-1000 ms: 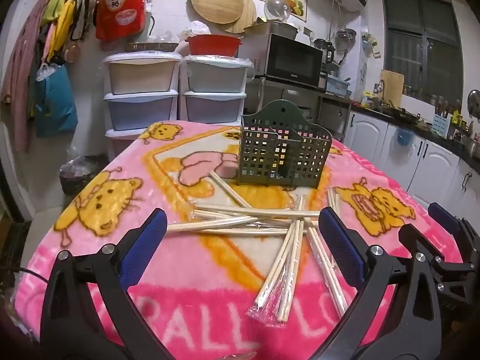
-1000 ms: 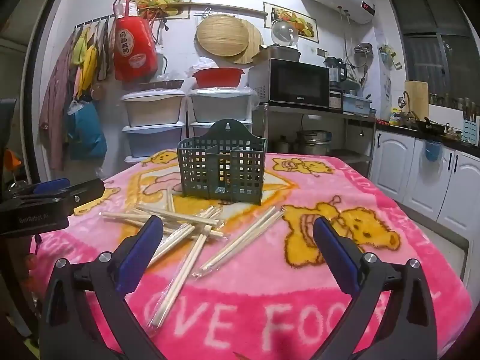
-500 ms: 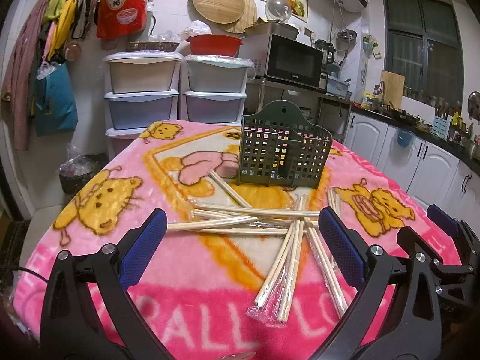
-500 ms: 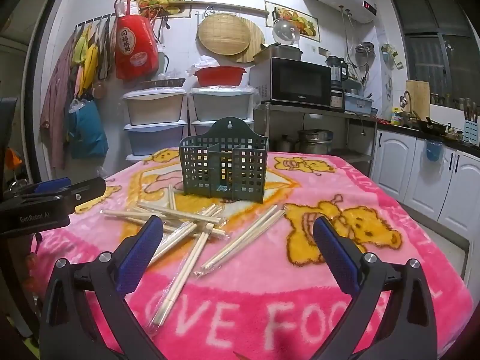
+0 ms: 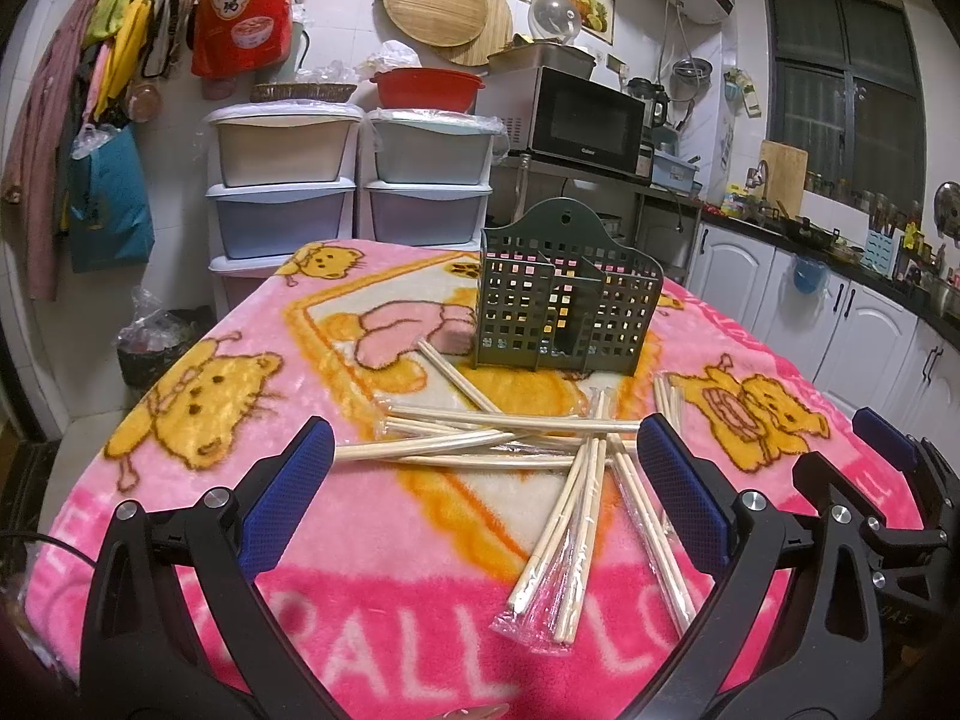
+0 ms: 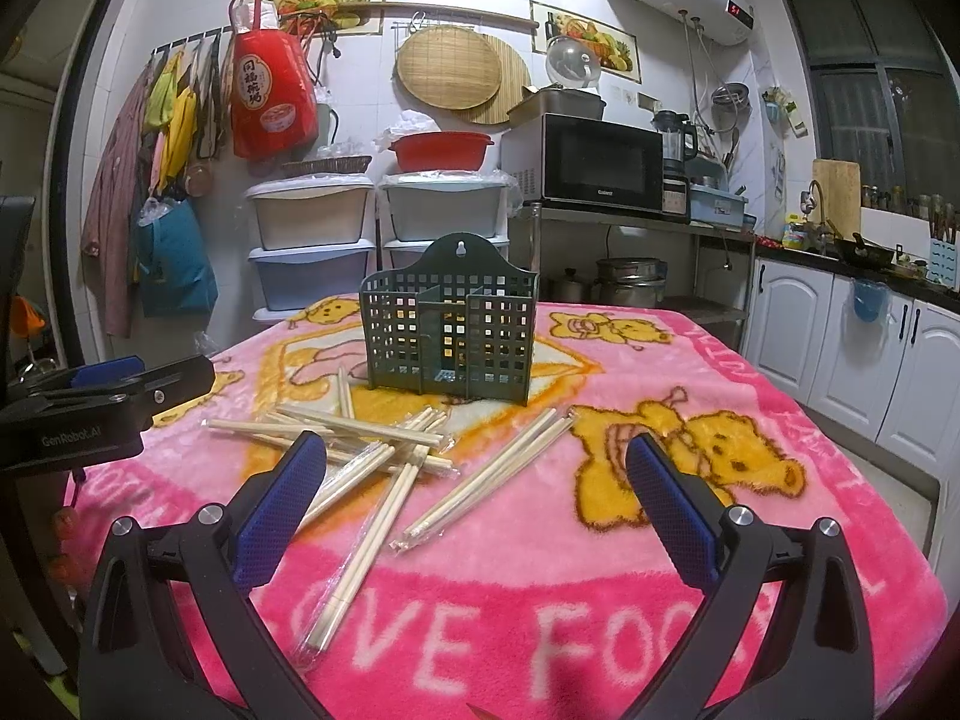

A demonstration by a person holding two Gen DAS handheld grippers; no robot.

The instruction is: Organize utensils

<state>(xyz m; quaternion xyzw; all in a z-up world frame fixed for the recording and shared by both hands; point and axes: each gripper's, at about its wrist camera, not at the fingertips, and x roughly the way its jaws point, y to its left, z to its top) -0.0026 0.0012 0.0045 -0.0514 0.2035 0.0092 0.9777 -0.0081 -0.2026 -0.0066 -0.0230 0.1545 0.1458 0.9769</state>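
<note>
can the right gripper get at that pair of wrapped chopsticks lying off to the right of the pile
Probably yes. The right gripper is open and empty, and the separate pair of wrapped wooden chopsticks lies flat on the pink blanket ahead of it, nothing covering it.

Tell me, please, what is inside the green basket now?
Through the holes of the green basket only its inner dividers and the pink blanket behind show; no chopsticks stand inside. The wrapped chopsticks lie in front. The basket's floor is mostly hidden.

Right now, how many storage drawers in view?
5: three stacked left, cream, blue, white; two stacked right, grey, lilac. The table may hide more.
</note>
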